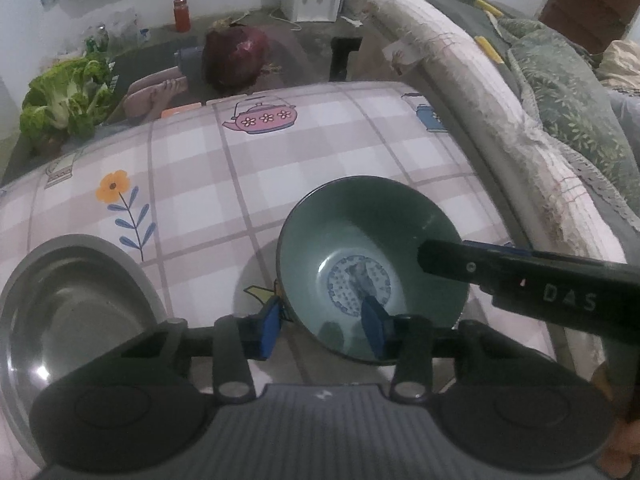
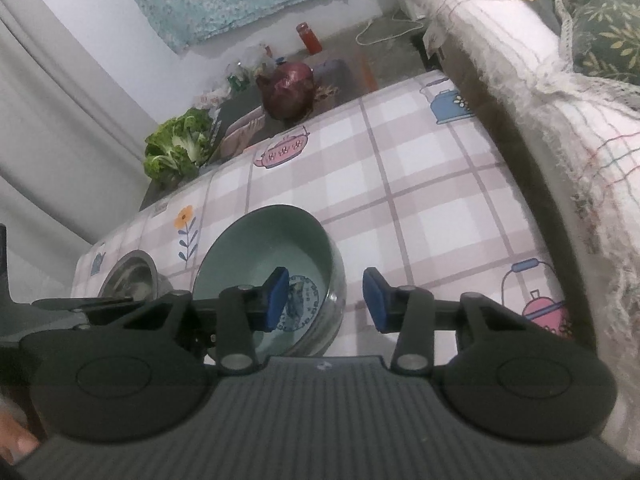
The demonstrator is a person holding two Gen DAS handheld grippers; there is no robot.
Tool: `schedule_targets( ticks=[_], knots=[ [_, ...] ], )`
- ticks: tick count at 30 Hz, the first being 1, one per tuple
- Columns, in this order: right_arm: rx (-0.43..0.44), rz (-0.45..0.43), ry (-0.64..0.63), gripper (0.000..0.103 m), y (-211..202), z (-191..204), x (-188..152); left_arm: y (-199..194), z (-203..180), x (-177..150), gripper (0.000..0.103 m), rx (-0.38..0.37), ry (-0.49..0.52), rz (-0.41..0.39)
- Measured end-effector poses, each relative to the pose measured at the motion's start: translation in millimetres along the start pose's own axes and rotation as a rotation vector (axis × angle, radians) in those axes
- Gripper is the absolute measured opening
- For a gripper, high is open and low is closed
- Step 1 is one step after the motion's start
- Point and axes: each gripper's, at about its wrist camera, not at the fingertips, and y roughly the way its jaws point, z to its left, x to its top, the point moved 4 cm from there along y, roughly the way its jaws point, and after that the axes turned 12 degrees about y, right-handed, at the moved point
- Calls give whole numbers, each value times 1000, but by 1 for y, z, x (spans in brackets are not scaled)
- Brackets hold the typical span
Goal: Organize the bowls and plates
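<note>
Green ceramic bowl (image 1: 372, 264) sits on the checked tablecloth (image 1: 320, 168), steel bowl (image 1: 76, 308) just beside it to its left. Your left gripper (image 1: 322, 322) is spread wide, straddling the green bowl's near rim, one blue pad (image 1: 374, 330) inside and one outside (contact unclear). Your right gripper (image 2: 326, 300) is also apart, straddling the right rim, left pad (image 2: 276, 300) over the bowl's interior, gripping nothing.

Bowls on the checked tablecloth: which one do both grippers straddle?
The green ceramic bowl with the blue medallion inside. The left gripper and right gripper each have one pad inside its rim; the stainless steel bowl sits apart, untouched.
</note>
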Motion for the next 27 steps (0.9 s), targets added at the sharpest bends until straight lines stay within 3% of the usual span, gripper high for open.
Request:
schedule_targets(
  ticks=[4, 7, 27],
  knots=[
    [17, 24, 24, 26, 11, -5, 1, 6, 3, -1, 38, -1, -23, 9],
    [18, 40, 39, 23, 18, -7, 2, 12, 6, -1, 34, -12, -46, 22],
    [-29, 25, -14, 19, 30, -1, -3, 20, 3, -2, 30, -2, -39, 24]
  ],
)
